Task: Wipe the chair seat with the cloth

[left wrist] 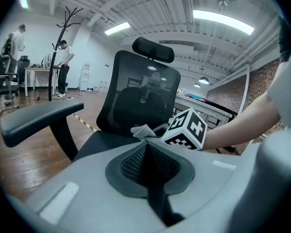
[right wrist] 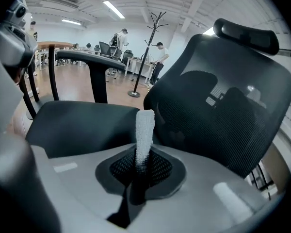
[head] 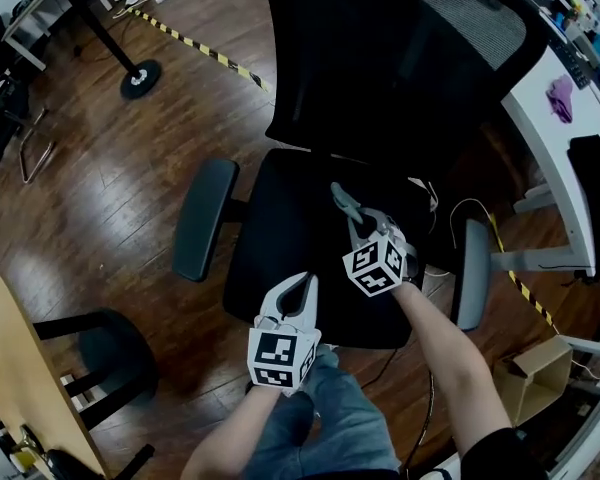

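Note:
The black office chair's seat (head: 285, 238) lies just in front of me, under its mesh backrest (head: 380, 58). My right gripper (head: 358, 223) hovers over the right part of the seat, shut on a pale grey-green cloth (head: 344, 202). In the right gripper view the cloth (right wrist: 144, 127) stands up as a narrow strip from the closed jaws of the right gripper (right wrist: 141, 161). At the seat's front edge my left gripper (head: 302, 286) is shut with nothing in it. The left gripper view looks past the left gripper (left wrist: 146, 152) to the cloth (left wrist: 143, 130) and the seat (left wrist: 104, 140).
Padded armrests flank the seat, left (head: 205, 218) and right (head: 470, 273). A white desk (head: 545, 138) stands at the right, with a cardboard box (head: 530, 373) on the floor below it. At lower left are a wooden table (head: 10, 368) and a black stool (head: 110, 353). A coat-stand base (head: 140, 78) is far left.

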`<action>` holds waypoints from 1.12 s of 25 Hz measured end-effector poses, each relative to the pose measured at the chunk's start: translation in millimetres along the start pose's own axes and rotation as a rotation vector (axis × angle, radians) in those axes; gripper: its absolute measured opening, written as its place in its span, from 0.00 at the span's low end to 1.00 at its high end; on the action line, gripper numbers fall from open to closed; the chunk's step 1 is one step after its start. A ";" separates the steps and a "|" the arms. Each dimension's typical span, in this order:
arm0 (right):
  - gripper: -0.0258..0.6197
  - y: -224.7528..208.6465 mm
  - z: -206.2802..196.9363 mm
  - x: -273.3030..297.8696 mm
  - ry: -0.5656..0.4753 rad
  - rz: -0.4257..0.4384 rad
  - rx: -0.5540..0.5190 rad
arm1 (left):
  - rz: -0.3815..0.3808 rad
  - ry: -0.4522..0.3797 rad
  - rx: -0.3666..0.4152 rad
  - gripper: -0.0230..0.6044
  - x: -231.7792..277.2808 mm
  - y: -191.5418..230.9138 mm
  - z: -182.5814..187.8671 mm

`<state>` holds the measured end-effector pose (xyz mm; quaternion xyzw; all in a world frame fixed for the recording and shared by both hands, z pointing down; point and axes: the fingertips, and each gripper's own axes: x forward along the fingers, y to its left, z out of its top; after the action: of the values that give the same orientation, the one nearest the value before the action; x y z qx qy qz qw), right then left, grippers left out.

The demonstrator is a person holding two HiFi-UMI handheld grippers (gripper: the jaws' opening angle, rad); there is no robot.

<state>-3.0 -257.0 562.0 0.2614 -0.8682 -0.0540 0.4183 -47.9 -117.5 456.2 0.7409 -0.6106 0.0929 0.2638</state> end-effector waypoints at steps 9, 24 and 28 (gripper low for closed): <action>0.05 -57.6 -29.7 58.4 0.080 -0.012 -0.078 | 0.018 0.035 -0.007 0.04 45.6 10.7 0.3; 0.05 -64.2 -60.0 90.9 0.165 0.025 -0.179 | 0.032 0.073 -0.030 0.04 70.3 18.4 -20.4; 0.05 -47.3 -57.5 78.2 0.154 0.042 -0.167 | 0.023 0.079 -0.031 0.04 63.7 13.4 -23.5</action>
<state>19.6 -329.4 638.8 0.2107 -0.8313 -0.0968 0.5051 -41.3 -161.6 509.0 0.7254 -0.6096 0.1156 0.2980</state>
